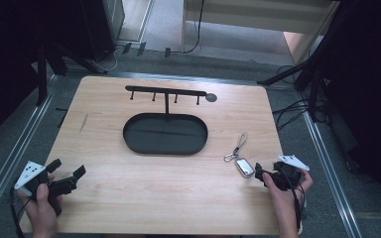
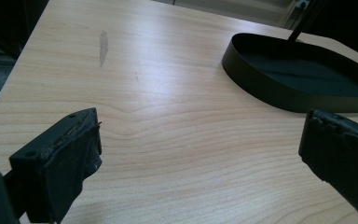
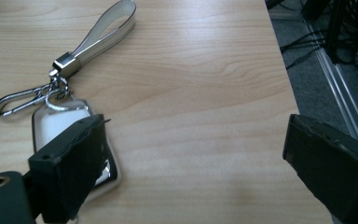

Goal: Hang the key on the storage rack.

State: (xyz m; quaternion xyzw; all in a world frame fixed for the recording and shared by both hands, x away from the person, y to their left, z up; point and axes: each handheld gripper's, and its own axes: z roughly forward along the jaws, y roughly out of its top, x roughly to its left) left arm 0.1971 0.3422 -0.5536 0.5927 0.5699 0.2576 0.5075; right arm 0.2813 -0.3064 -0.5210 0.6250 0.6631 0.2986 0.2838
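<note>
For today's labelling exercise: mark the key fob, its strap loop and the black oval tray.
key fob (image 1: 244,167), high view, on its shiny face
strap loop (image 3: 103,31), right gripper view, on the pale band
black oval tray (image 2: 279,94), left gripper view, on its outer wall

Wide-open right tongs (image 3: 193,154) over the table (image 3: 205,70); left jaw overlaps the key fob (image 3: 60,121) with strap (image 3: 105,28)

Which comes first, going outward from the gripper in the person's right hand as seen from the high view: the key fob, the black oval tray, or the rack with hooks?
From the right gripper, nearest first:
1. Key fob, on the table just beside the jaws, its strap running away from them.
2. Black oval tray, mid-table.
3. Rack with hooks, standing at the tray's far side.
</note>
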